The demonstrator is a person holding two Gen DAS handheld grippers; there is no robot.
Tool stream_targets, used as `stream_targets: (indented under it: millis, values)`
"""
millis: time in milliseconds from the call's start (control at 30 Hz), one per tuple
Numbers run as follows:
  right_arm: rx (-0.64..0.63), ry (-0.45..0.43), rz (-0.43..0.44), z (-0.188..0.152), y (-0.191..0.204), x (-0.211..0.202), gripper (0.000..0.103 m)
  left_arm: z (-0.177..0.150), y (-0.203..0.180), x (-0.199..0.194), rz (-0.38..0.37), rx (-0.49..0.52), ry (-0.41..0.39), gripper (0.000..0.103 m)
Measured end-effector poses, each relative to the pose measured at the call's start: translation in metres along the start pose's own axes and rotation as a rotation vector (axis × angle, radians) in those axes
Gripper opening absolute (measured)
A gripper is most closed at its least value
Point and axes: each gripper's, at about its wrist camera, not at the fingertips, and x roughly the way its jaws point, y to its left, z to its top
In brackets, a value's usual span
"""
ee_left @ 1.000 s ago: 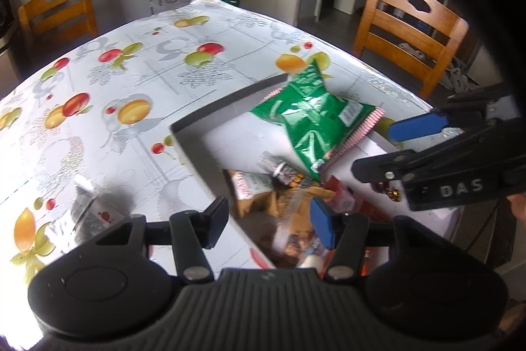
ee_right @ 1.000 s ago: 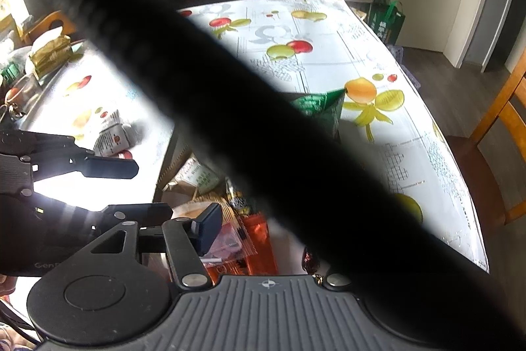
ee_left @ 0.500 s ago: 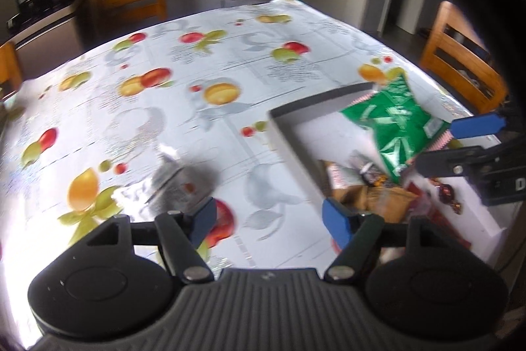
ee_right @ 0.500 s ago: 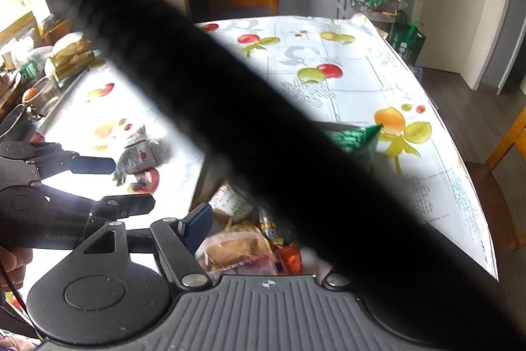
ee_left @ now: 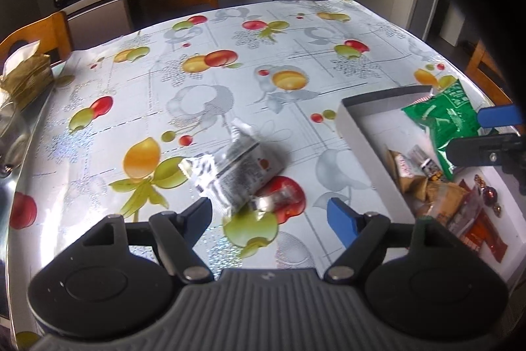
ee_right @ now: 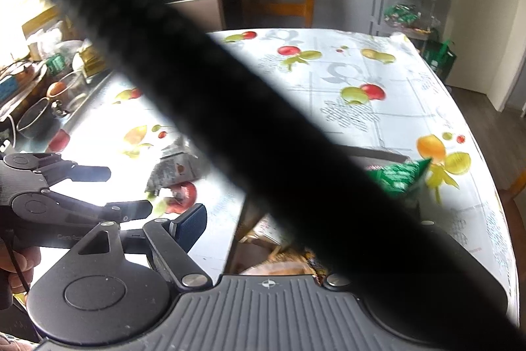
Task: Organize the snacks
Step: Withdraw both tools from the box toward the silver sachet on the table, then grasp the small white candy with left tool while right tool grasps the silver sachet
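The left tongs (ee_left: 269,213) are spread wide and empty, aimed at the silver packet (ee_left: 235,176) lying alone on the surface, just ahead of them and left of the box (ee_left: 368,140): likely the next pickup. The box near the right edge holds the other snacks. The right tongs (ee_left: 490,134) hover released over the green bag (ee_left: 440,117).

A crinkled silver foil snack packet (ee_left: 235,168) with dark print and a small red mark lies flat and slantwise on the fruit-patterned surface, well left of a shallow white cardboard box (ee_left: 360,134). Inside that box a green crisp bag (ee_left: 442,117) leans tilted against the far corner. Nearer, brown paper-wrapped snacks (ee_left: 414,176), an orange-red wrapper (ee_left: 483,236) and small dark foil sweets (ee_left: 490,194) sit jumbled together on the box floor.
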Motion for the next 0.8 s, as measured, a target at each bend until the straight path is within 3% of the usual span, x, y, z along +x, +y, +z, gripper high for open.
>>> stream_targets:
  millis: [333, 600, 800]
  values:
    - [-0.078, -0.006, 0.062, 0.019, 0.025, 0.013, 0.082, -0.002, 0.011, 0.010, 0.021, -0.028, -0.004, 0.077]
    - [-0.142, 0.014, 0.099, 0.035, 0.035, 0.028, 0.082, -0.003, 0.018, 0.045, 0.043, -0.170, 0.047, 0.077]
    - [-0.176, 0.031, 0.120, 0.045, 0.037, 0.038, 0.082, -0.002, 0.022, 0.061, 0.049, -0.259, 0.035, 0.077]
